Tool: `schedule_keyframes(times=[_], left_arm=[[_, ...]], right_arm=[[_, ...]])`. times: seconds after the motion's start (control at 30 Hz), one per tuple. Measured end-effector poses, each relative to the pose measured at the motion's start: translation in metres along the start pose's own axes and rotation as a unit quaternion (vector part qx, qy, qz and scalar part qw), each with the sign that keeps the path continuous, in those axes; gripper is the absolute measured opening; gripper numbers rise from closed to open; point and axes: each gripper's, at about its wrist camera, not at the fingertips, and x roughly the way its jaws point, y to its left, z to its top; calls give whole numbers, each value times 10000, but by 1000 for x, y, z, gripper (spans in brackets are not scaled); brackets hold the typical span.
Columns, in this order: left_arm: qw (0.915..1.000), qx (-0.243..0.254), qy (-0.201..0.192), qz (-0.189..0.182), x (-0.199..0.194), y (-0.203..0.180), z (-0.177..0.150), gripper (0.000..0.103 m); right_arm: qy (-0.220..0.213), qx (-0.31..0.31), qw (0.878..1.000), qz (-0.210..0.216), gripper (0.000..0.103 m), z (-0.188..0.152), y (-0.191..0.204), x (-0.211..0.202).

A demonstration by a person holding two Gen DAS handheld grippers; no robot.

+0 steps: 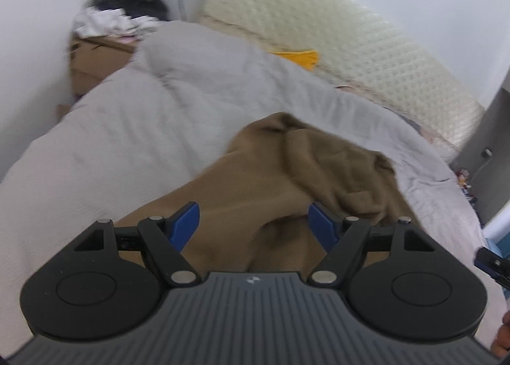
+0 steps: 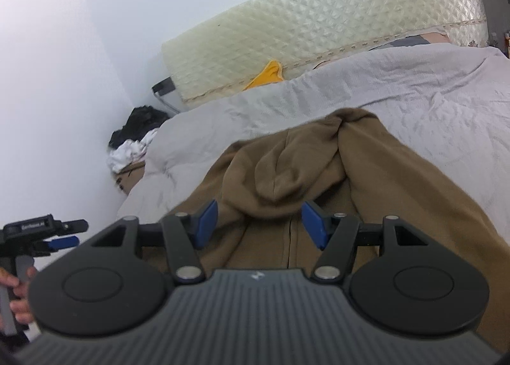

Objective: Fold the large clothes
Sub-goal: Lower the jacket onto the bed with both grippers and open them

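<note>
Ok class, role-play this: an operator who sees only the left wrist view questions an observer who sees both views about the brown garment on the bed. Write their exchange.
Operator: Does the brown garment have a fastening?
Observer: Yes. The right wrist view shows a zip running down the front of the brown hoodie.
Operator: Is the right claw gripping it?
Observer: No. The right claw is open, with nothing pinched between its blue pads.

One brown hoodie [image 2: 318, 180], one grey duvet [image 2: 398, 100], one upright mattress [image 2: 318, 14], one yellow cloth [image 2: 267, 75], two tools [image 1: 253, 226] [image 2: 259, 225].
</note>
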Motion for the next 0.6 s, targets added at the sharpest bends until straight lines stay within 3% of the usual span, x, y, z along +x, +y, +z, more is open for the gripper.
schedule_keyframes(times=[0.27, 0.47, 0.53, 0.6], left_arm=[[9956, -520, 564, 530, -3, 74, -31, 80], [9912, -1125, 456, 523, -1, 108, -29, 83], [9930, -859, 620, 515, 2, 106, -30, 83], [9935, -117, 822, 777, 8, 92, -30, 83]], right_arm=[[34, -34, 10000, -56, 62, -33, -9, -14], [248, 399, 9984, -321, 62, -51, -41, 1], [314, 506, 9972, -447, 62, -57, -52, 9], [386, 586, 9959, -567, 62, -63, -59, 16]])
